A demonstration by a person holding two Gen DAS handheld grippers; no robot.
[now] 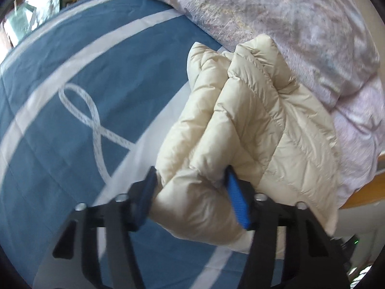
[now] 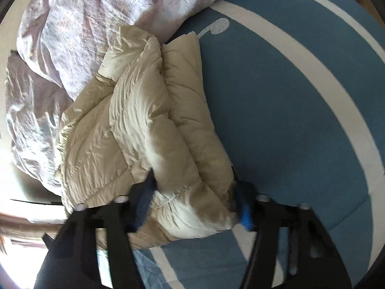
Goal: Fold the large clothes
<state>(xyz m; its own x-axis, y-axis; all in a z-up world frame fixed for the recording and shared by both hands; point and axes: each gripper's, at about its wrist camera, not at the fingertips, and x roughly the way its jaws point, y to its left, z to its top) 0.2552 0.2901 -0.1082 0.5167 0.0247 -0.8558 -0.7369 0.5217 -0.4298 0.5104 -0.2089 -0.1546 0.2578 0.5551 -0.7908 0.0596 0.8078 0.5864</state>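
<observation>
A cream quilted puffer jacket (image 1: 250, 125) lies bunched and partly folded on a blue bedspread with white stripes (image 1: 72, 91). My left gripper (image 1: 192, 187) is shut on a thick fold of the jacket between its blue pads (image 1: 237, 202). In the right wrist view the same jacket (image 2: 144, 125) lies in stacked layers on the bedspread (image 2: 288, 120). My right gripper (image 2: 195, 192) is shut on the jacket's near edge, with the padding bulging between its fingers.
A crumpled pale pink floral quilt (image 1: 276, 16) is heaped behind and beside the jacket; it also shows in the right wrist view (image 2: 79, 24). A wooden bed frame edge (image 1: 368, 187) shows at the right. A window (image 1: 26, 12) is at the far left.
</observation>
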